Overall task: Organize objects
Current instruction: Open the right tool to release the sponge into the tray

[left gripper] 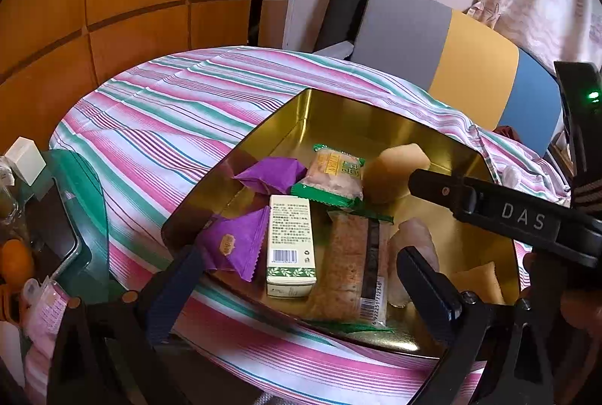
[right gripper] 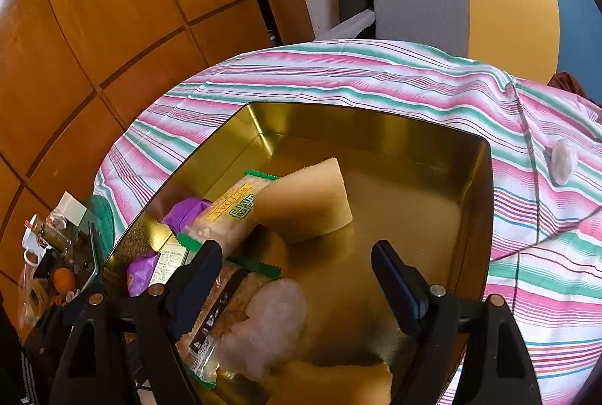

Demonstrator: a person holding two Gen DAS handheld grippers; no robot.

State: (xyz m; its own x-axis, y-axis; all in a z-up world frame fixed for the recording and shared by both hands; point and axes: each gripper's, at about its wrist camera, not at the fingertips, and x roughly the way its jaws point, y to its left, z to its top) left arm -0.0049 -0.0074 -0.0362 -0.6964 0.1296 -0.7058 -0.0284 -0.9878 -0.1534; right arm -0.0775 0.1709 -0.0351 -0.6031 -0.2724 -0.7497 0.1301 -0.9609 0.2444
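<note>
Gold and shiny, the metal tin (right gripper: 470, 202) sat on the striped cloth of the desk (left gripper: 158, 111), already holding most snacks: crinkly purple packets (left gripper: 233, 243), a stiff white box (left gripper: 289, 247), and a soft tan wedge (right gripper: 304, 205). One small pale sweet (right gripper: 563, 160) lay on the cloth outside the tin, still to go in. Inside the tin, the right gripper (right gripper: 297, 277) was wide and held nothing. At the tin's near edge, the left gripper (left gripper: 297, 273) was wide and empty too.

A tin (left gripper: 338, 111) sits on the cloth-covered table (left gripper: 169, 111), a chair (left gripper: 444, 44) behind it. In the tin, two folded packets (left gripper: 271, 173) lie at the left, a small box (left gripper: 289, 247) between them, a long snack bar (left gripper: 350, 266) right of the box, a biscuit pack (left gripper: 331, 179) behind both. One wrapped piece (right gripper: 562, 160) lies on the cloth outside the tin, at its right.
</note>
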